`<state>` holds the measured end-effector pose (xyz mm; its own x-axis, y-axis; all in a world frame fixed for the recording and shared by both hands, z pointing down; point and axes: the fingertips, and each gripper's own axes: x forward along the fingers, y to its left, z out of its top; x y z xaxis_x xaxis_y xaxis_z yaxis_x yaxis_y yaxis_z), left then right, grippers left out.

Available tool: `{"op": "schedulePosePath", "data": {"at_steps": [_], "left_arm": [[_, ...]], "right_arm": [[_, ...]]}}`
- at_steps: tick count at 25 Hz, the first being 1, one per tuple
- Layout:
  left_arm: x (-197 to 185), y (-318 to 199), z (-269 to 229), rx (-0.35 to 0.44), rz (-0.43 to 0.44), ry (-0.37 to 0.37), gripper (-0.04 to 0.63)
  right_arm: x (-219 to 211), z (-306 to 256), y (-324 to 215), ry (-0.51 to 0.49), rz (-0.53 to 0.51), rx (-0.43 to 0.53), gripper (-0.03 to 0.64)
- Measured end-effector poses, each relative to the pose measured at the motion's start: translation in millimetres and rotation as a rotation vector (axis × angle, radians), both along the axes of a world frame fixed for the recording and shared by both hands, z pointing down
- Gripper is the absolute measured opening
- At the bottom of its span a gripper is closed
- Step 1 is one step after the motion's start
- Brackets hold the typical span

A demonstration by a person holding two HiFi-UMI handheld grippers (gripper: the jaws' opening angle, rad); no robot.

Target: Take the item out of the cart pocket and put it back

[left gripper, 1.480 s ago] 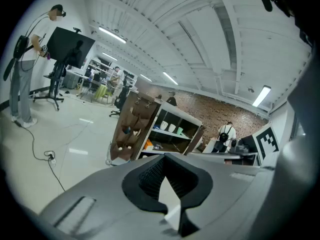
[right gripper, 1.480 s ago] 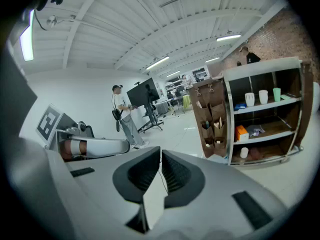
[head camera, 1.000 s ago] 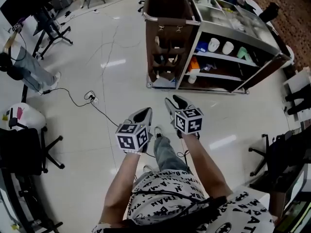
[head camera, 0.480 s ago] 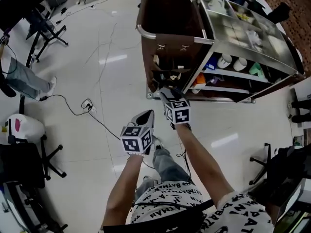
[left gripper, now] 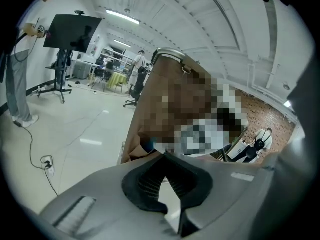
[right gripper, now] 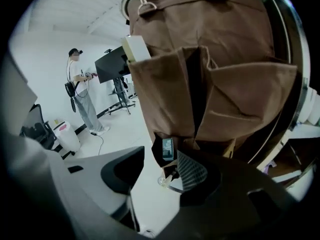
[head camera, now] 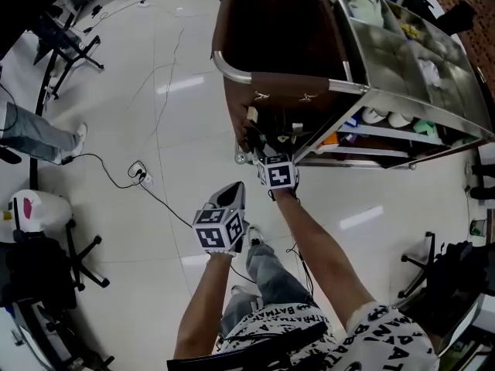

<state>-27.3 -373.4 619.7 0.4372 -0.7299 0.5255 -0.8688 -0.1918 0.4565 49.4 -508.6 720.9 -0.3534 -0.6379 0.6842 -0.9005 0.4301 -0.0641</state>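
Right, so the cart (head camera: 402, 99) has a brown bag (head camera: 278, 29) hung on its end, with a steel rail (head camera: 230, 72) round the bag's top edge and the pocket panel (right gripper: 240, 89) on the bag's outer face. The floor (head camera: 155, 114) on the bag side is open. A cable (head camera: 116, 161) trails across it, and a chair (head camera: 39, 261) sits well off toward the lower-left. A person (right gripper: 80, 84) stands well away beside a monitor stand (right gripper: 112, 66).

The right hand-held gripper (head camera: 263, 151) is close in front of the low pockets, near the cart's bottom edge. Its jaws are spread wide and pinch nothing. The left hand-held gripper (head camera: 232, 194) hangs back over the floor, well apart from the cart, with its jaws pressed together and empty.

The item (right gripper: 167, 149) is a small dark packet with a pale label. It stands upright in the mouth of a low pocket, in line between the right jaws and just beside the right-hand pad (right gripper: 192, 171), and it isn't gripped. A cream box (right gripper: 136, 48) pokes out of an upper pocket at the panel's left edge.
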Motion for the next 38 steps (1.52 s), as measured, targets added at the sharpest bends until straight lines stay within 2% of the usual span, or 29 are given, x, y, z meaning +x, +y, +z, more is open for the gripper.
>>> {"op": "schedulePosePath", "data": {"at_steps": [9,11,15,19,23,32,38], "left_arm": [[-4,-12,19,-0.042,-0.025,0.020,-0.003],[-5,-12,22,-0.049,-0.031,0.021,-0.003],[-9,-10,24,-0.052,-0.042,0.025,-0.003],[-13,-7,17,-0.042,-0.048,0.021,-0.002],[-12,4,4,-0.015,-0.044,0.019,-0.002],[-7,76,-51,0.090,-0.012,0.018,-0.003],[-9,161,-88,0.136,0.028,0.039,-0.002]], "right_arm": [[-22,26,-35,0.021,-0.016,-0.023,0.204],[-23,30,-38,0.040,-0.018,-0.023,0.126],[-18,32,-37,0.078,-0.017,-0.025,0.101],[-11,16,-24,0.088,-0.025,0.024,0.097],[-6,-22,-7,0.086,-0.025,0.112,0.095],[25,-117,101,0.012,0.011,0.238,0.095],[37,-172,208,-0.016,0.026,0.297,0.094]]}}
